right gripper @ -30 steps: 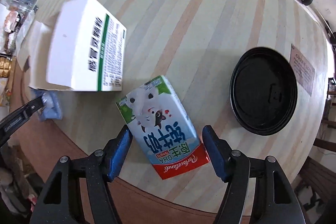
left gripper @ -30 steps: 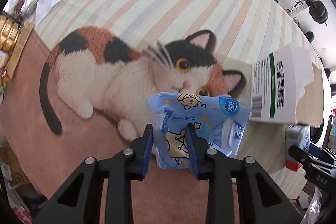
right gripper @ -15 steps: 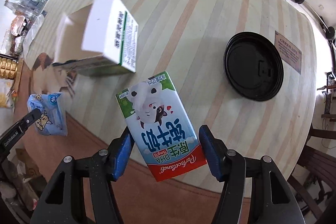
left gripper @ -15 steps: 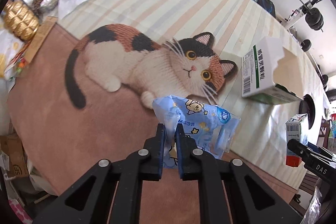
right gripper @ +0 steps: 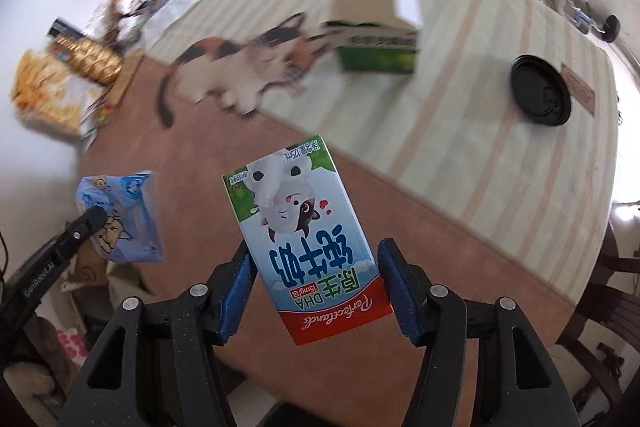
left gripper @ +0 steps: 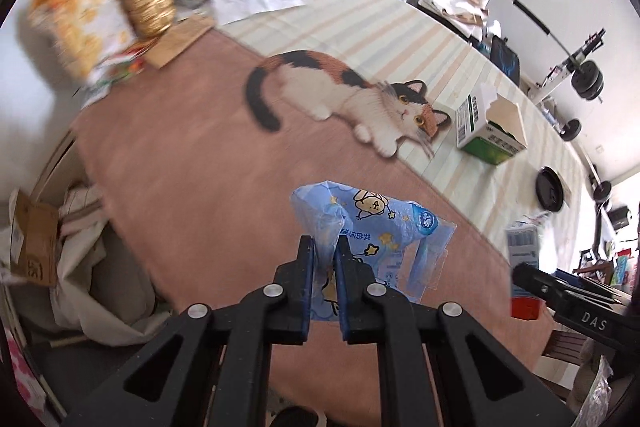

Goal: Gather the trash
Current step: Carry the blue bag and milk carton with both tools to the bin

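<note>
My left gripper point(left gripper: 323, 247) is shut on a crumpled blue plastic wrapper point(left gripper: 372, 227) with cartoon prints and holds it in the air above the brown part of the table. The wrapper also shows in the right wrist view point(right gripper: 120, 219), with the left gripper point(right gripper: 94, 217) on it. My right gripper point(right gripper: 314, 263) is shut on a small milk carton point(right gripper: 304, 243), printed with a cow and held upside down above the table's near edge. The carton shows blurred in the left wrist view point(left gripper: 524, 247).
On the cat-print tablecloth point(left gripper: 360, 99) stand an open green-and-white box point(left gripper: 488, 127) point(right gripper: 380, 31) and a black lid point(left gripper: 550, 189) point(right gripper: 540, 95). Snack bags and a gold jar point(left gripper: 146, 1) crowd the far left. A white bag and cardboard point(left gripper: 72, 247) sit beside the table, lower left.
Both grippers have lifted and pulled back from the table with their loads. The wrapper and the carton now hang well above the near edge; the table looks farther away.
</note>
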Demonstrator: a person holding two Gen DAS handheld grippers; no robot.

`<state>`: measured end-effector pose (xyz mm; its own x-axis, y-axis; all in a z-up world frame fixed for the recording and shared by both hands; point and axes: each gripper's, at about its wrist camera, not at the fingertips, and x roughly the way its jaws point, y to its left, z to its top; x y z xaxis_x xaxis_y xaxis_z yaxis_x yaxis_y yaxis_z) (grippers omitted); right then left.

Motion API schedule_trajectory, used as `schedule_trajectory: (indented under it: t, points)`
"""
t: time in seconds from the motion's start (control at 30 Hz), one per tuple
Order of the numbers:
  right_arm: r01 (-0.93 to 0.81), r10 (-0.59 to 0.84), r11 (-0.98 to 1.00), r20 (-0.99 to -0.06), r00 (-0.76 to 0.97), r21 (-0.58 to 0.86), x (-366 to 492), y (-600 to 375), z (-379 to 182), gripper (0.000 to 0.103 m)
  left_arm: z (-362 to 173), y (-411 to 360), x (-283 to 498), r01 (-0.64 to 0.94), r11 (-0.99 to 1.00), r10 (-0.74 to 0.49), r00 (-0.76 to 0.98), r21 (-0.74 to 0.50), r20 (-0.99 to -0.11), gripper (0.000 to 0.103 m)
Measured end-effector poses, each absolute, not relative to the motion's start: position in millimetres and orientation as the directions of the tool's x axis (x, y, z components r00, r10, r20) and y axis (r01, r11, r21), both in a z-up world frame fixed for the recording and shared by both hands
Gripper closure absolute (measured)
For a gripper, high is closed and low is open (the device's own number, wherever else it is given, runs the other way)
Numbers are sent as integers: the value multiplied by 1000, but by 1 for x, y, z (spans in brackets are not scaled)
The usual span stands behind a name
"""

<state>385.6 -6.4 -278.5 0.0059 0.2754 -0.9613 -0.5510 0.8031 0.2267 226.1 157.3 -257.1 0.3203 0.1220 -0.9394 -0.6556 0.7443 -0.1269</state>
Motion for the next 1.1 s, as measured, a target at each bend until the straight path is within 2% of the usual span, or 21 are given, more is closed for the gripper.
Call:
schedule_trajectory:
  t: [0.13,0.33,0.53,0.73,1.1]
  points:
    - [-604,311,753,-950,-21,260,315,2,-261,40,-245,153,156,-689,714,158,330,-123,-931,95]
    - [-671,312,689,-948,-65,274,207,10,-264,40,-252,151,34,-770,629,203,301,-111,-932,95]
    - [-747,219,613,-963,-154,259,114,33,-314,41,-297,153,-60,-850,518,190,218,-91,-957,95]
    - [-814,110,534,-973,-201,228,50,60,-402,41,-398,160,-124,-918,393,104,112,-62,-988,95]
    - [-858,-50,474,-967,-250,198,8,83,-620,41,-615,166,-174,-966,252,-72,32,-49,-997,90]
